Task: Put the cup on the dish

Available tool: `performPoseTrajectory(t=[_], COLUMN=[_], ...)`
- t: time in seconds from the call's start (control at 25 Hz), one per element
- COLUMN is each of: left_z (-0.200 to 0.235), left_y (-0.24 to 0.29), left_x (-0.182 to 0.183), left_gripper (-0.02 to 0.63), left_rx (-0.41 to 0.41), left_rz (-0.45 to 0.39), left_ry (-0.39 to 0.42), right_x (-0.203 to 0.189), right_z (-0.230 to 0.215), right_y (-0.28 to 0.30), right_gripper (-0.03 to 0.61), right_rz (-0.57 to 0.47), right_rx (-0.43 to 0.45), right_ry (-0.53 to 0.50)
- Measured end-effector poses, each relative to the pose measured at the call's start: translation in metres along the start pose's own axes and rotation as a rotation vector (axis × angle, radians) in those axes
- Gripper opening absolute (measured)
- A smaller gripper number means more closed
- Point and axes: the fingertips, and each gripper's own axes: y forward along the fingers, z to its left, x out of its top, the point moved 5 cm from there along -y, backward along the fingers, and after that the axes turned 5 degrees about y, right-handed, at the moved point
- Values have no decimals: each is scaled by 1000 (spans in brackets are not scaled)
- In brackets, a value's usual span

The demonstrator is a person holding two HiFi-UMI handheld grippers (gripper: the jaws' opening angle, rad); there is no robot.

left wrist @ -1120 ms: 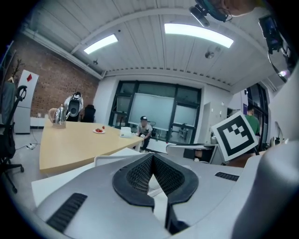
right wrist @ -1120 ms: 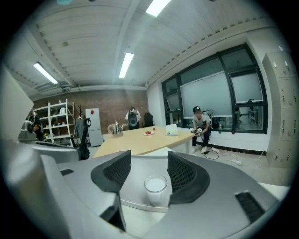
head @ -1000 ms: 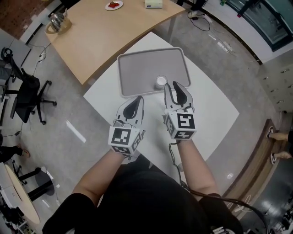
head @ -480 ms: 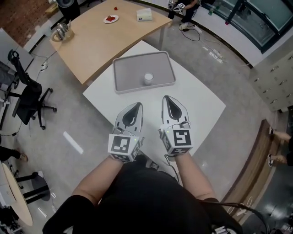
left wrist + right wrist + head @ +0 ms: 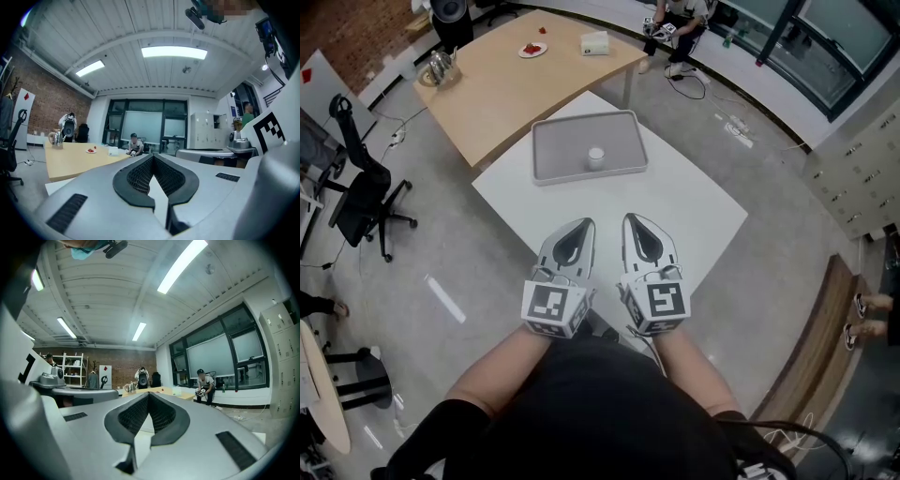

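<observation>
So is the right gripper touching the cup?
Apart. The head view shows the right gripper shut, with a stretch of white table between it and the cup on the grey tray.

Bright ceiling strips [image 5: 173, 52] light sharp, edge-warped views.

This looks like an open office or shared workroom: a black swivel chair [image 5: 358, 192] stands on the grey floor near a long wooden table [image 5: 516, 89], and a white table [image 5: 675, 202] sits at that table's edge. Strip lights [image 5: 174, 52] line the panelled ceiling, with glass partitions [image 5: 145, 126], grey lockers [image 5: 853, 173] and a brick wall [image 5: 37, 101] around the room (a person [image 5: 202, 383] crouches by the windows).
</observation>
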Motion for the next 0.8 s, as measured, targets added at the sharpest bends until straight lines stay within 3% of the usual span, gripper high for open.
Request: performPoseTrajectory(t=[0.8], left_z=[-35], left_y=[-37], left_x=[4], left_gripper=[8], left_rx=[-16], left_rz=[-14], left_ry=[3], right_x=[0], right_z=[18], right_y=[-55], right_gripper=[12], right_rz=[-17], right_rx=[48], right_ry=[-10])
